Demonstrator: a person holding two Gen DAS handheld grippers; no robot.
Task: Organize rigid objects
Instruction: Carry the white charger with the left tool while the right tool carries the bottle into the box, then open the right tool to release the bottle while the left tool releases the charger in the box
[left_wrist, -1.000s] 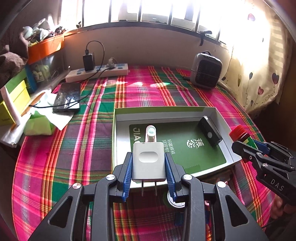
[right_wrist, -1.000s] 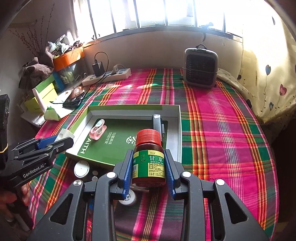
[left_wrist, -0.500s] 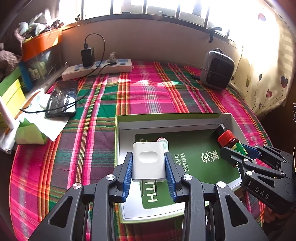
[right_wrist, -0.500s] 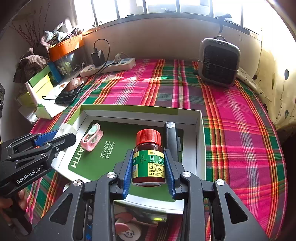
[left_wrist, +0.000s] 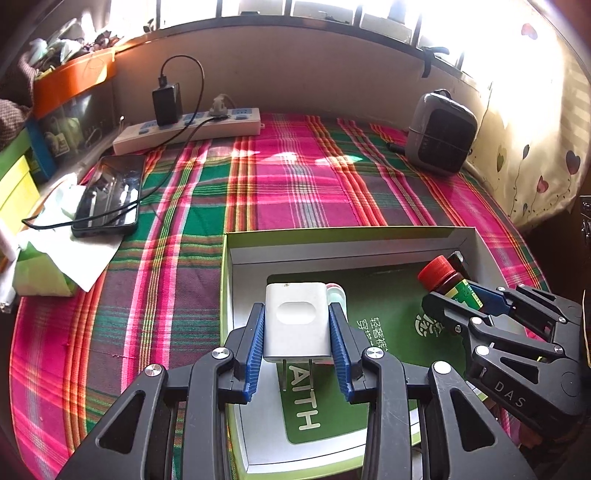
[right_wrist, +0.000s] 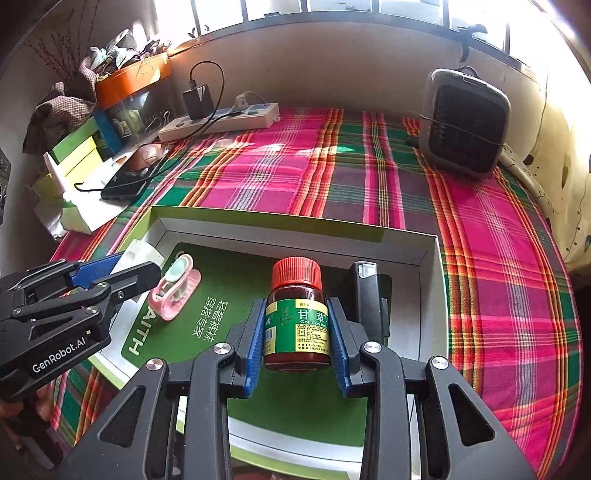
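Charger (left_wrist: 296, 322), white with its prongs pointing down, sat clamped between the blue pads of the left gripper (left_wrist: 296, 349) above the left side of the open box (left_wrist: 343, 233). Over the box's right side, the right gripper (right_wrist: 296, 341) squeezed a brown bottle (right_wrist: 296, 325) with a red cap, upright. A pink clip (right_wrist: 175, 290) and a black lighter (right_wrist: 367, 295) lay inside on the green liner.

Inside the box (right_wrist: 430, 280), green floor lies bare in the middle; a pink clip (right_wrist: 175, 291) blocks its left, a black device (right_wrist: 367, 295) seemingly hugs the right wall.
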